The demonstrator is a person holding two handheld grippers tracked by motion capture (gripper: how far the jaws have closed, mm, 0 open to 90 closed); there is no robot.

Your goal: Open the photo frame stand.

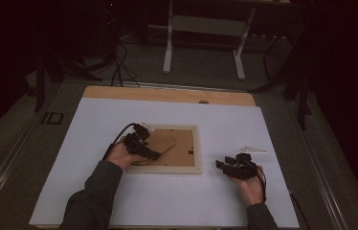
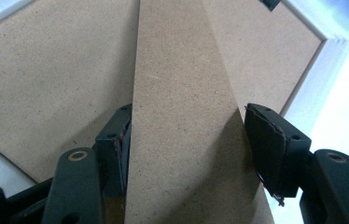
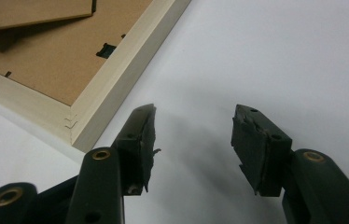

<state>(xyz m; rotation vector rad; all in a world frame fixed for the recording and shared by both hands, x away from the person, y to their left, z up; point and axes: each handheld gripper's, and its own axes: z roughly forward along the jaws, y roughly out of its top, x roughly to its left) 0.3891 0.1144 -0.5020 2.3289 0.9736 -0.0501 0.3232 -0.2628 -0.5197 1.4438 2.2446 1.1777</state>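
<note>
A light wooden picture frame point(image 1: 167, 168) lies face down on the white tabletop, its brown backing board point(image 1: 184, 143) facing up. A brown stand flap point(image 1: 160, 143) is raised off the backing. My left gripper point(image 1: 154, 154) reaches in from the frame's left side. In the left gripper view the gripper point(image 2: 186, 140) is open around the flap point(image 2: 182, 116): one jaw touches its edge, the other stands apart. My right gripper point(image 1: 221, 165) rests to the right of the frame, open and holding nothing point(image 3: 193, 135), near the frame's corner point(image 3: 116, 79).
A small clear triangular piece point(image 1: 251, 149) lies on the table right of the frame. The table's bare wooden strip point(image 1: 167, 93) runs along the far edge. Beyond it stand a white table base point(image 1: 203, 28) and floor cables point(image 1: 119, 67).
</note>
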